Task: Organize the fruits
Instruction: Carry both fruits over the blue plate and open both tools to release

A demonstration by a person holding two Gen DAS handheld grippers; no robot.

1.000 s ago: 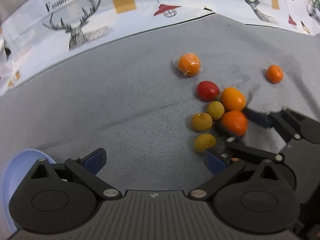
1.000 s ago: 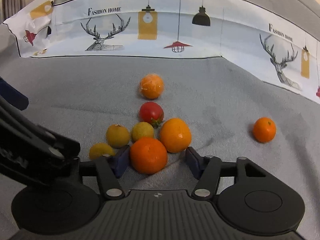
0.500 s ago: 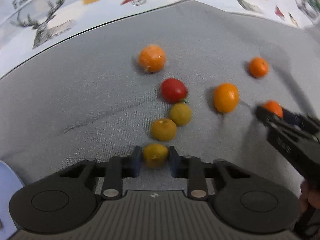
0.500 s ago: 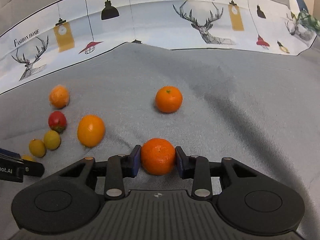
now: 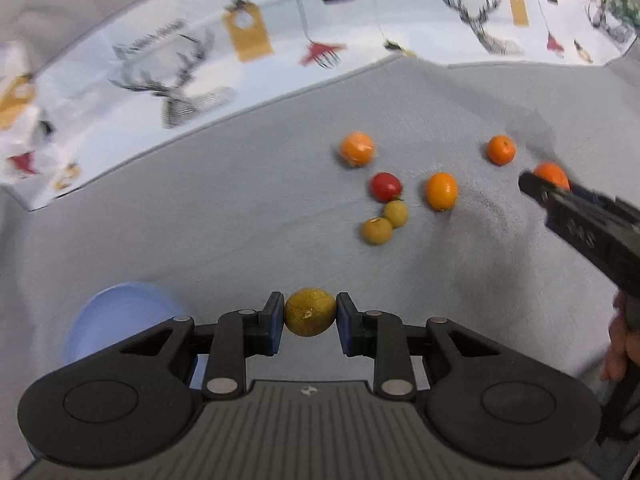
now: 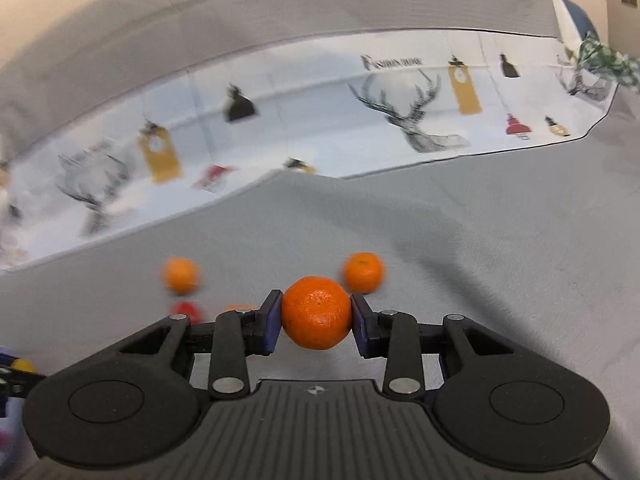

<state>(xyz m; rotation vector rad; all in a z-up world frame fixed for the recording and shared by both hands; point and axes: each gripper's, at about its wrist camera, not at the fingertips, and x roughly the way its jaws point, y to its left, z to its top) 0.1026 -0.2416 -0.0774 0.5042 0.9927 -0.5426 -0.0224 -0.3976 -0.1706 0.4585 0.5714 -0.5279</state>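
In the left wrist view my left gripper (image 5: 310, 316) is shut on a small yellow-green fruit (image 5: 310, 312) and holds it above the grey cloth (image 5: 240, 220). Loose fruit lies farther off: two yellow-green ones (image 5: 376, 230), a red tomato (image 5: 385, 186), an oval orange fruit (image 5: 441, 190), a wrapped orange (image 5: 357, 148) and a small tangerine (image 5: 501, 149). In the right wrist view my right gripper (image 6: 316, 316) is shut on an orange tangerine (image 6: 316, 312), lifted off the cloth. That gripper also enters the left wrist view from the right, still holding the tangerine (image 5: 554, 174).
A pale blue bowl (image 5: 116, 316) stands on the cloth just left of my left gripper. A white printed sheet with deer and lamps (image 5: 200, 80) lines the back. A person's hand (image 5: 624, 344) shows at the right edge. Another tangerine (image 6: 363, 272) lies beyond my right gripper.
My left gripper went from wide open to shut on the yellow-green fruit and lifted it. My right gripper closed on the tangerine, carried it up and to the right, away from the cluster.
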